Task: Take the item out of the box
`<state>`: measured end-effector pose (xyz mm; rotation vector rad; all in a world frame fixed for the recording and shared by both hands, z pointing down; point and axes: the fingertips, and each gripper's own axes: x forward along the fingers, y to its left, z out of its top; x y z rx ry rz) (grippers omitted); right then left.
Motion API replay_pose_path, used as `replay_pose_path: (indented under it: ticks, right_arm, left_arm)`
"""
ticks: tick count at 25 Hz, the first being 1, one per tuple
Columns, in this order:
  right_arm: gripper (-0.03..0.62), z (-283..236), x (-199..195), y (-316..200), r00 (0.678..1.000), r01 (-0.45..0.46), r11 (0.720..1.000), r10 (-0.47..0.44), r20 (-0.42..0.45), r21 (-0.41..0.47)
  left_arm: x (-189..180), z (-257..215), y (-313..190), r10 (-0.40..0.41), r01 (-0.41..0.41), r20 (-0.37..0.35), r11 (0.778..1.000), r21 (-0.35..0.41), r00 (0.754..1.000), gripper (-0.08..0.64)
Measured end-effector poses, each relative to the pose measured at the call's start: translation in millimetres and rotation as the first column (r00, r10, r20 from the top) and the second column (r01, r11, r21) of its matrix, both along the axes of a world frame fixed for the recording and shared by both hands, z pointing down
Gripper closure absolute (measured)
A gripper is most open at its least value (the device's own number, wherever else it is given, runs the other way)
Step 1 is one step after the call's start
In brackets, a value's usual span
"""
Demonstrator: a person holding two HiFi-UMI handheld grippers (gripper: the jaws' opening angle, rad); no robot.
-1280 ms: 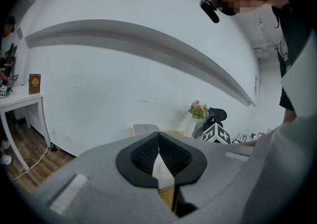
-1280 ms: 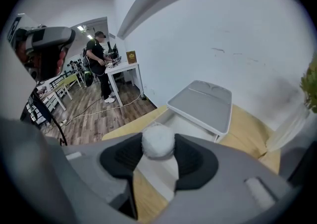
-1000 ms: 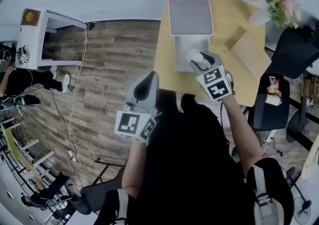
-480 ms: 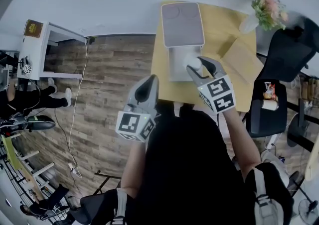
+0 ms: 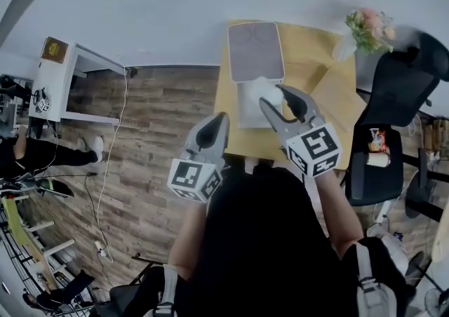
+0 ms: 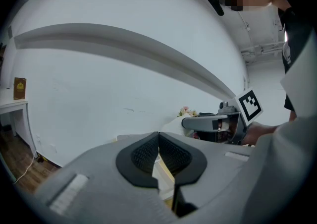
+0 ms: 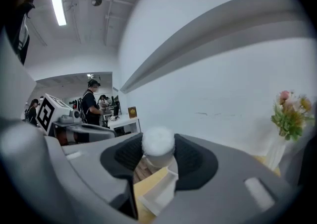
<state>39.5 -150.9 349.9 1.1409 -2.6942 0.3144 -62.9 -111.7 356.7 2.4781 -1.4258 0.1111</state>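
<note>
On the yellow table (image 5: 309,49) stands a white box (image 5: 247,109) with its grey lid (image 5: 255,50) folded back toward the wall. My right gripper (image 5: 274,95) hangs above the box, shut on a white round fuzzy-topped item (image 5: 265,88). The right gripper view shows that item (image 7: 157,144) pinched between the black pads (image 7: 194,161), with the open box (image 7: 159,194) below it. My left gripper (image 5: 215,122) hovers off the table's left edge over the wooden floor. Its jaws (image 6: 158,138) are shut on nothing.
A vase of flowers (image 5: 366,27) stands at the table's far right corner, and a tan flat package (image 5: 338,90) lies beside the box. A black office chair (image 5: 396,91) sits to the right. A white desk (image 5: 66,73) and a cable (image 5: 112,147) are at left.
My right gripper has risen straight up with the white item, from inside the box to well above it. The left gripper has drifted slightly up and stays shut.
</note>
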Motion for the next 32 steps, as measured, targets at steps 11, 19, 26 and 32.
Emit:
replay_pose_path:
  ticks: [11, 19, 26, 32]
  right_arm:
    - [0.41, -36.4, -7.9, 17.3, 0.99, 0.085, 0.995, -0.091, 0.11, 0.059]
    - [0.416, -28.0, -8.0, 24.1, 0.987, 0.106, 0.993, -0.112, 0.113, 0.057]
    - [0.42, -20.0, -0.9, 24.0, 0.992, 0.094, 0.994, -0.099, 0.082, 0.06]
    - [0.422, -16.7, 6.1, 22.7, 0.993, 0.08, 0.995, -0.085, 0.086, 0.054]
  left_arm:
    - [2.2, -12.7, 0.7, 0.003, -0.003, -0.018, 1.0, 0.02, 1.0, 0.551]
    - [4.6, -13.2, 0.8, 0.005, -0.005, -0.019, 1.0, 0.02, 1.0, 0.551]
    - [8.6, -11.4, -1.8, 0.011, -0.011, -0.024, 1.0, 0.021, 1.0, 0.551]
    - [14.3, -10.1, -4.1, 0.019, -0.019, -0.026, 1.0, 0.019, 0.999, 0.551]
